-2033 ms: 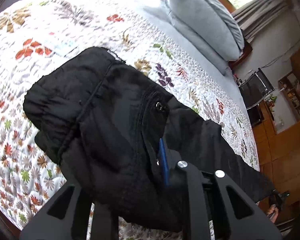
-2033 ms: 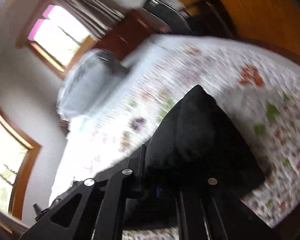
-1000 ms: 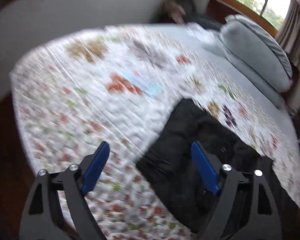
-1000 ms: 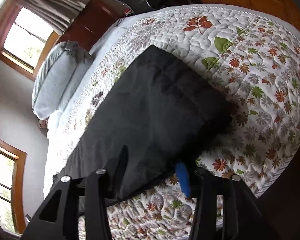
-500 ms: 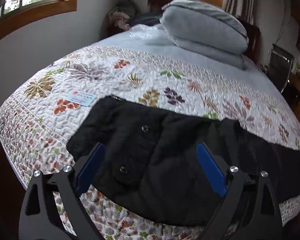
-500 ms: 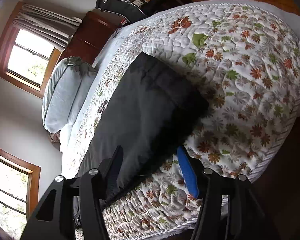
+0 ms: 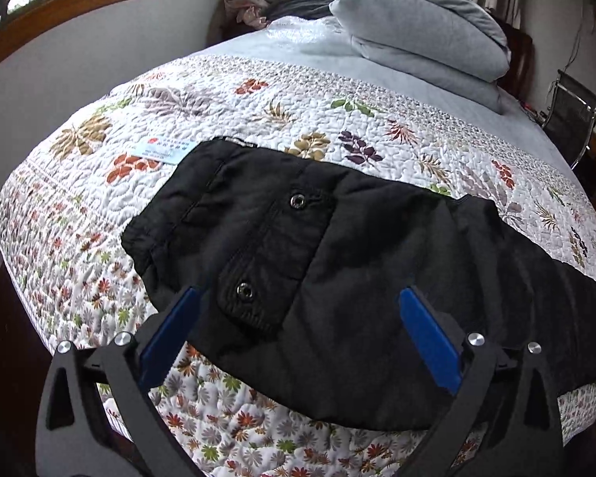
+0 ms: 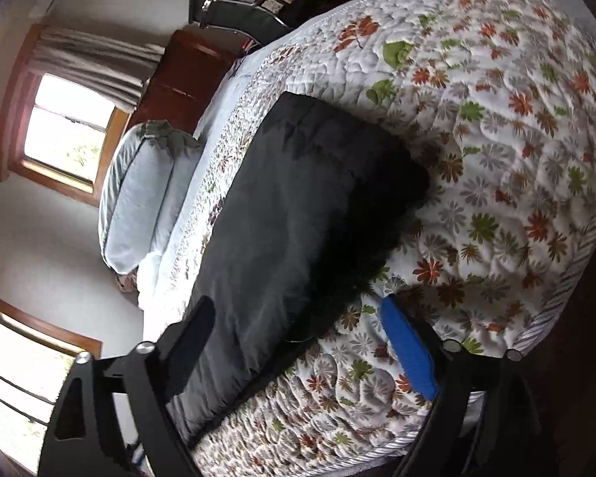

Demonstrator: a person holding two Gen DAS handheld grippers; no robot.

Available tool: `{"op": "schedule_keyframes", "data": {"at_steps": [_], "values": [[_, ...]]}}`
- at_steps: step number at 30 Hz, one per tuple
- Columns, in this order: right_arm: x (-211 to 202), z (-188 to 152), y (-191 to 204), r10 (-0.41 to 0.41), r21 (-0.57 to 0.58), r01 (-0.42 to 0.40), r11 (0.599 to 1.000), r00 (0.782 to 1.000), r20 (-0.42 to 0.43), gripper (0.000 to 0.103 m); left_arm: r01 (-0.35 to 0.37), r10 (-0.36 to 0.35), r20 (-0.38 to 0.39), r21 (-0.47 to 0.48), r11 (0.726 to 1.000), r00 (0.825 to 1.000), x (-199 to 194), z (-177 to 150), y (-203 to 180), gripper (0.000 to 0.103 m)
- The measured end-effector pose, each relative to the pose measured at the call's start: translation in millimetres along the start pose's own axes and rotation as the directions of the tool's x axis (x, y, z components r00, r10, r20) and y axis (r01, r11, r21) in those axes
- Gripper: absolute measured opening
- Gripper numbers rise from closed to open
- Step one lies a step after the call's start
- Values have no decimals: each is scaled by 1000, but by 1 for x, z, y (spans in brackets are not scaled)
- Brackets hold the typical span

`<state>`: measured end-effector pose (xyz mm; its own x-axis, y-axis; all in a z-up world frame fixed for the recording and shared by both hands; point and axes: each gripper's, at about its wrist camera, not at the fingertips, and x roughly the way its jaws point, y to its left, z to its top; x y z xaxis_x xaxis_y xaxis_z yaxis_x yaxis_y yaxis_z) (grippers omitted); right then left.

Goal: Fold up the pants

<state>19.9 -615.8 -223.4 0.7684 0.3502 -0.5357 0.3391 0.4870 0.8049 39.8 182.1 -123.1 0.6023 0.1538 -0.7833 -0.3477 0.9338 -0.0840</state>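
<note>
Black pants (image 7: 337,262) lie flat across the near edge of a floral quilted bed (image 7: 258,91), waist end to the left with two snap buttons on a flap pocket (image 7: 274,246), legs running off to the right. My left gripper (image 7: 298,314) is open and empty, hovering just above the waist part. In the right wrist view the pants (image 8: 298,218) stretch away, their leg end nearest. My right gripper (image 8: 294,318) is open and empty over that leg end.
A grey folded duvet (image 7: 421,28) lies at the head of the bed. A small card (image 7: 161,147) lies on the quilt left of the waistband. A black chair (image 7: 572,115) stands at the right. The bed edge (image 8: 564,282) drops to dark floor.
Both grippers have let go of the pants and opened. They have drawn back from the cloth, and the pants now lie spread flat on the quilt.
</note>
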Motion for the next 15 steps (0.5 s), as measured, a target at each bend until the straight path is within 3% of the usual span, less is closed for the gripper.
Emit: {"op": "schedule_keyframes", "data": {"at_steps": [6, 15], "values": [[4, 1, -12, 87, 78, -90, 993, 995, 42, 95, 17, -19, -33, -37, 999, 999, 5, -4, 3, 100], [17, 4, -17, 136, 85, -142, 986, 988, 74, 95, 12, -13, -48, -21, 1000, 999, 8, -4, 2, 100]]}}
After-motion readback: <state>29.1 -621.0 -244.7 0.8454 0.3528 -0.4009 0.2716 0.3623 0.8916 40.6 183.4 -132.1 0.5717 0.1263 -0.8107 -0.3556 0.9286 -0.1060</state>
